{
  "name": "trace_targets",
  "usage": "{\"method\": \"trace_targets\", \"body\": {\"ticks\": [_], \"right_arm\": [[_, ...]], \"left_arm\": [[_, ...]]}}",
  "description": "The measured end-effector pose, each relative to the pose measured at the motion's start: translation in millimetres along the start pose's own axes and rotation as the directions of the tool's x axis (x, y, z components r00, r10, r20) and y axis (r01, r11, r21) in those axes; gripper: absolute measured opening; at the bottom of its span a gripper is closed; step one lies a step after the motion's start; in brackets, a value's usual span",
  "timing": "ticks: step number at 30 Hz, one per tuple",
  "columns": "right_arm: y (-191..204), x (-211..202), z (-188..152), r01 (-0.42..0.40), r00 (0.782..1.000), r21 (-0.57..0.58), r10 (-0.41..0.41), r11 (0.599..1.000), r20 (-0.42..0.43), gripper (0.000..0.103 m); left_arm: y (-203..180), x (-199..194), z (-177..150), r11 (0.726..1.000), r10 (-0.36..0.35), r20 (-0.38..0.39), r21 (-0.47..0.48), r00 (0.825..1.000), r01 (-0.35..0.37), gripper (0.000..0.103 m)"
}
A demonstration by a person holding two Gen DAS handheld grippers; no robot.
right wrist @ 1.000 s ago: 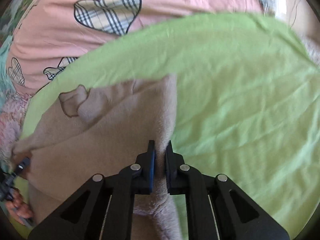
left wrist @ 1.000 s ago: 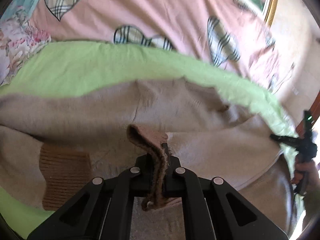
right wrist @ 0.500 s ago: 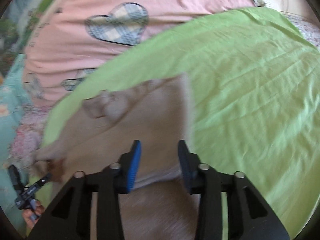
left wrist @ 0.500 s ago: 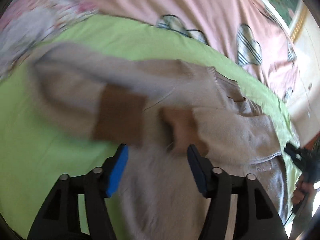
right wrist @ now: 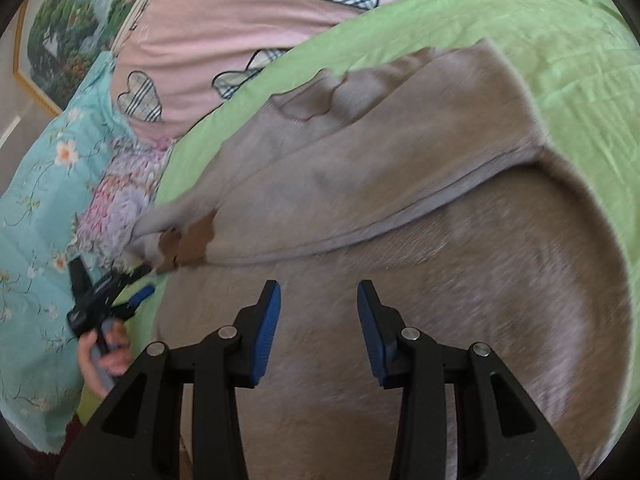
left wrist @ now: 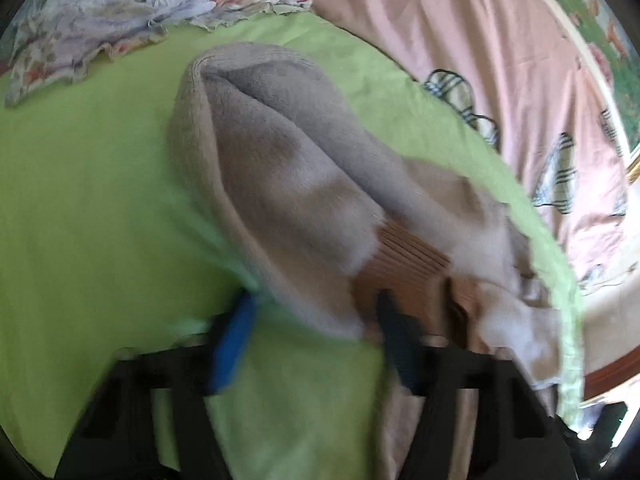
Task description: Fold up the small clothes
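A beige knit sweater (right wrist: 400, 208) with brown ribbed cuffs (right wrist: 188, 242) lies on a green sheet (right wrist: 560, 40), its upper part folded over the body. In the left wrist view the folded sleeve and shoulder (left wrist: 280, 176) run away from me, with a brown cuff (left wrist: 408, 256) just ahead. My left gripper (left wrist: 312, 320) is open and empty at the sweater's near edge; it also shows in the right wrist view (right wrist: 108, 292). My right gripper (right wrist: 319, 312) is open and empty just above the sweater's body.
A pink quilt with plaid hearts (right wrist: 240, 8) lies behind the green sheet. Floral bedding (left wrist: 120, 12) sits at the far left, and a turquoise flowered pillow (right wrist: 36, 200) lies beside the sweater. A framed picture (right wrist: 60, 40) hangs on the wall.
Both grippers have opened and let go of the sweater. The left one released the brown cuff and swung left. The right one drew back over the sweater's body.
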State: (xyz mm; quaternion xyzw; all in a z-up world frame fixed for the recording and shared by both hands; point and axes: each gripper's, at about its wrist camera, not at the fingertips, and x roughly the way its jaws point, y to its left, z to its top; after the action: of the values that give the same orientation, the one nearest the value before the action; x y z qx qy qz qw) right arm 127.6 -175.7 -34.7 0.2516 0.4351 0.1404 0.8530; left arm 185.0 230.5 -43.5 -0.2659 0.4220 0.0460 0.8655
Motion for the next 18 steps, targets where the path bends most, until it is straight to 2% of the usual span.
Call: {"method": "trace_targets", "body": {"ticks": [1, 3, 6, 12, 15, 18], "right_arm": [[3.8, 0.5, -1.4, -0.003, 1.0, -0.009, 0.003, 1.0, -0.005, 0.041], [9.4, 0.0, -3.0, -0.004, 1.0, -0.025, 0.004, 1.0, -0.009, 0.041], [12.1, -3.1, -4.9, -0.004, 1.0, -0.034, 0.004, 0.999, -0.002, 0.041], [2.5, -6.2, -6.8, -0.004, 1.0, -0.004, 0.004, 1.0, 0.008, 0.041], [-1.7, -11.5, -8.6, -0.013, 1.0, 0.009, 0.013, 1.0, 0.018, 0.041], [-5.0, -19.2, -8.7, -0.018, 0.999, 0.017, 0.017, 1.0, 0.032, 0.041]], "left_arm": [[-1.6, 4.4, 2.1, 1.0, 0.015, -0.005, 0.022, 1.0, -0.015, 0.007], [-6.1, 7.1, 4.2, 0.999, 0.018, -0.005, 0.036, 1.0, -0.018, 0.003], [-20.9, -13.0, 2.8, 0.996, 0.004, 0.046, 0.09, 0.999, -0.008, 0.002], [-78.0, -56.6, -4.9, 0.974, -0.112, 0.095, 0.209, 0.989, 0.09, 0.001], [-118.8, -68.7, -8.4, 0.947, -0.191, 0.082, 0.276, 0.978, 0.162, 0.001], [-169.4, -73.1, -15.2, 0.9, -0.293, 0.027, 0.345, 0.956, 0.266, 0.001]]}}
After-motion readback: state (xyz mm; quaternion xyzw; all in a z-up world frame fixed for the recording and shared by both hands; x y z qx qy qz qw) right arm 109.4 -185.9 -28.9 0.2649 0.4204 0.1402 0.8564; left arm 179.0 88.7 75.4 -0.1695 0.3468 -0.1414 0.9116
